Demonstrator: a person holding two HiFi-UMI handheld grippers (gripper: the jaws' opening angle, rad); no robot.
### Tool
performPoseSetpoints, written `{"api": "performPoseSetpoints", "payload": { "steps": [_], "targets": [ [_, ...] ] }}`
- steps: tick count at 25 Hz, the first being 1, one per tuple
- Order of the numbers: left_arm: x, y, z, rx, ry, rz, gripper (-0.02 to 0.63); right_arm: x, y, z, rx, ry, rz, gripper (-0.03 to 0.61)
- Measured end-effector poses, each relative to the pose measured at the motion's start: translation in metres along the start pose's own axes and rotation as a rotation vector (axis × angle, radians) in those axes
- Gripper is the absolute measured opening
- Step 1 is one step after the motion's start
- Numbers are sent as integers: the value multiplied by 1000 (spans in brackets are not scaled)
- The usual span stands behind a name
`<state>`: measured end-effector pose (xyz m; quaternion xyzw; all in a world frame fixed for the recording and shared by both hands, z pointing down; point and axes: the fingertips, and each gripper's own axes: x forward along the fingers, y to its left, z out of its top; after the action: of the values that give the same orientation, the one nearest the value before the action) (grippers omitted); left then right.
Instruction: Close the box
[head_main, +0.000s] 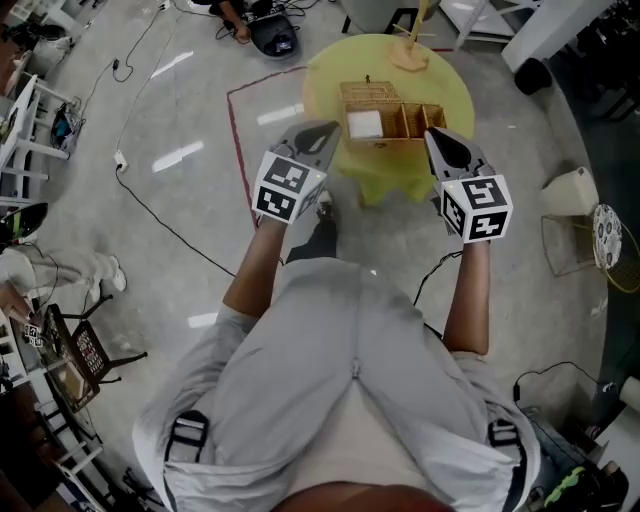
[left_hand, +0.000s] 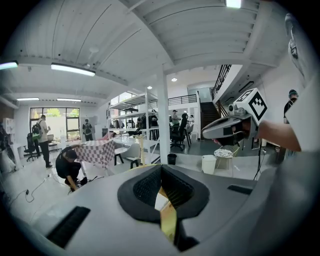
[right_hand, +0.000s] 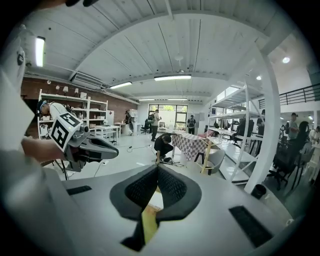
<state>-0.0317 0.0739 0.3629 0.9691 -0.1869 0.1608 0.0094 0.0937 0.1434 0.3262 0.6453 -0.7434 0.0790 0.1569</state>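
In the head view a wooden box (head_main: 392, 123) with several compartments stands on a round yellow table (head_main: 330, 85). Its lid (head_main: 368, 92) is swung back at the far side, and a white item (head_main: 364, 124) lies in the left compartment. My left gripper (head_main: 325, 128) hovers at the box's left and my right gripper (head_main: 432, 133) at its right. Both are held level, above the table's near edge, touching nothing. In each gripper view the fingertips meet with nothing between them: left gripper (left_hand: 160, 167), right gripper (right_hand: 156, 170). Each view shows the other gripper alongside: right gripper (left_hand: 227, 127), left gripper (right_hand: 90, 148).
A wooden stand (head_main: 408, 50) sits at the table's far edge. Red tape (head_main: 235, 130) marks the floor left of the table, and cables run across it. A white bin (head_main: 570, 190) and a wire stool (head_main: 605, 235) stand at the right. People work farther off in the room.
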Motion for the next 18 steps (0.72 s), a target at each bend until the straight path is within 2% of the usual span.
{"api": "performPoseSetpoints", "payload": {
  "steps": [6,11,18],
  "targets": [
    [67,87,12,-22,13,23,29,88,-57,18,11,19,-1,23],
    [108,149,17,-36,44,12,29,160,-85,30,3,72,13,23],
    [152,205,6,-60,89,-28,29,233,-112,18,-13,197,32,23]
  ]
}}
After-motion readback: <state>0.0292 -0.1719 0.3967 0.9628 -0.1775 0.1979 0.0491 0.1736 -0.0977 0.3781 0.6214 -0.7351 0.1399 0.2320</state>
